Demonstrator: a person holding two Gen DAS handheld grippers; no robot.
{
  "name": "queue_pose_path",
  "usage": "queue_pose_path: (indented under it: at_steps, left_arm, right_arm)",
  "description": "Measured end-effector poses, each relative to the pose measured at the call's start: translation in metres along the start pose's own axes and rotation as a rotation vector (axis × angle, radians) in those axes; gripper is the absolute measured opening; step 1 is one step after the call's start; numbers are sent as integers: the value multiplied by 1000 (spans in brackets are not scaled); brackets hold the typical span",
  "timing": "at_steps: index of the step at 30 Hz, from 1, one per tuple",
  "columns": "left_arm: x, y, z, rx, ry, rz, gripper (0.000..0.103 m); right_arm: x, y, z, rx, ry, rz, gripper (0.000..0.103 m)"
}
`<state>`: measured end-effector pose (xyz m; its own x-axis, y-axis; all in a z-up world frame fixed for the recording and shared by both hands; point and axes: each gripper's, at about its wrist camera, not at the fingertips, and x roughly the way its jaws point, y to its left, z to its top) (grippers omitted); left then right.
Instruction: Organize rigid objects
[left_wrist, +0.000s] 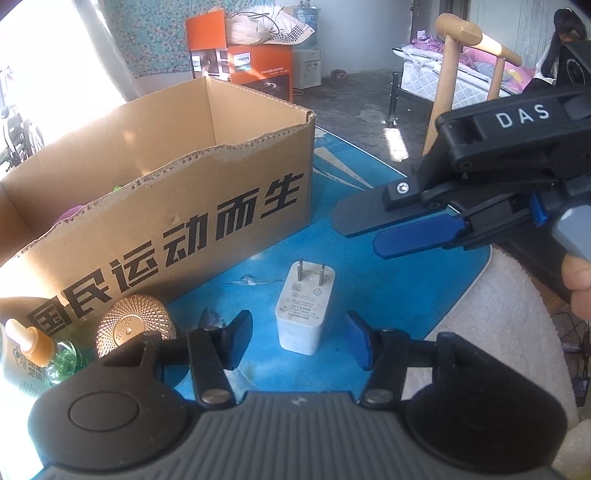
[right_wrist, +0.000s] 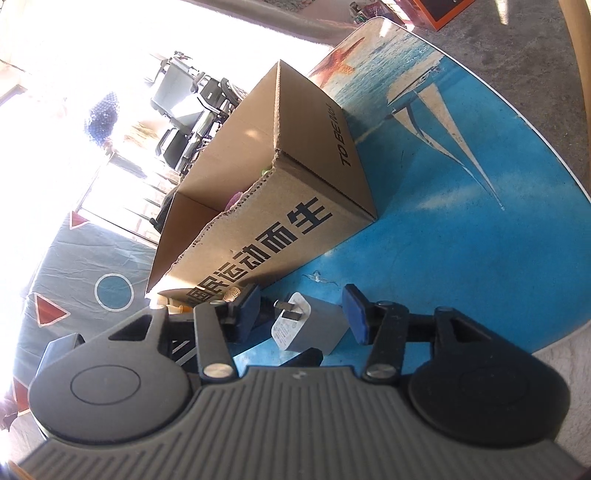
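A white charger plug (left_wrist: 304, 306) lies on the blue table (left_wrist: 388, 288), prongs pointing away. My left gripper (left_wrist: 297, 323) is open just in front of it, one finger on each side, and the pads do not touch it. My right gripper (left_wrist: 360, 236) hovers open over the table to the plug's right, apart from it. In the right wrist view the plug (right_wrist: 310, 325) shows between the right gripper's (right_wrist: 303, 299) spread fingers, unheld. An open cardboard box (left_wrist: 166, 184) stands left of the plug, with something purple and green inside.
A gold round disc (left_wrist: 135, 325) and a green bottle with an orange cap (left_wrist: 33, 343) sit by the box's near corner. A white fluffy cloth (left_wrist: 498, 314) lies at the table's right edge. A wooden chair (left_wrist: 450, 74), orange cartons (left_wrist: 258, 62) and a seated person (left_wrist: 565, 48) are behind.
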<state>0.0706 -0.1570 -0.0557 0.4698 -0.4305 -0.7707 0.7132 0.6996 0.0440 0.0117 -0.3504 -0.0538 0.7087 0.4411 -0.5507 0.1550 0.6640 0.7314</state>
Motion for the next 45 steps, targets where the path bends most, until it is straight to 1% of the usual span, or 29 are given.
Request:
queue_pose_path:
  at_steps: [3, 7, 10, 12, 14, 18, 20, 22, 29, 33, 36, 39, 41, 45]
  left_arm:
    - [7, -3, 1, 11, -2, 0, 54]
    - [13, -2, 2, 4, -1, 5, 39]
    - [15, 1, 1, -19, 2, -22, 32]
    - [15, 0, 0, -21, -5, -17, 32]
    - [15, -1, 0, -33, -10, -5, 31]
    - [11, -1, -1, -38, -20, -1, 29]
    - [7, -2, -2, -38, -29, 4, 28]
    - [-1, -3, -1, -38, -40, 14, 28]
    - [-37, 1, 7, -43, -127, 69, 28]
    - [-63, 8, 22, -52, -199, 119, 28]
    - [-82, 18, 40, -71, -255, 154, 28]
    - [-91, 33, 63, -97, -291, 182, 28]
    - [-89, 44, 80, -127, -285, 201, 28]
    - [-68, 75, 112, -198, -229, 215, 28]
  right_arm:
    - [7, 4, -5, 0, 23, 2, 50]
    - [23, 4, -10, 16, 63, -10, 50]
    - [31, 3, -13, 20, 70, -24, 50]
    - [36, 0, -13, 30, 76, -32, 46]
    - [41, -3, -15, 45, 81, -38, 39]
    - [41, -4, -17, 55, 69, -33, 37]
    - [38, -1, -17, 43, 64, -31, 34]
    - [34, 5, -16, 33, 60, -30, 33]
    - [17, 40, -9, -61, 13, 5, 33]
    - [6, 74, 5, -147, -26, 47, 33]
    - [2, 100, 20, -215, -58, 82, 33]
    - [3, 127, 45, -291, -83, 110, 34]
    - [11, 139, 63, -323, -83, 122, 34]
    - [44, 151, 107, -333, -41, 131, 35]
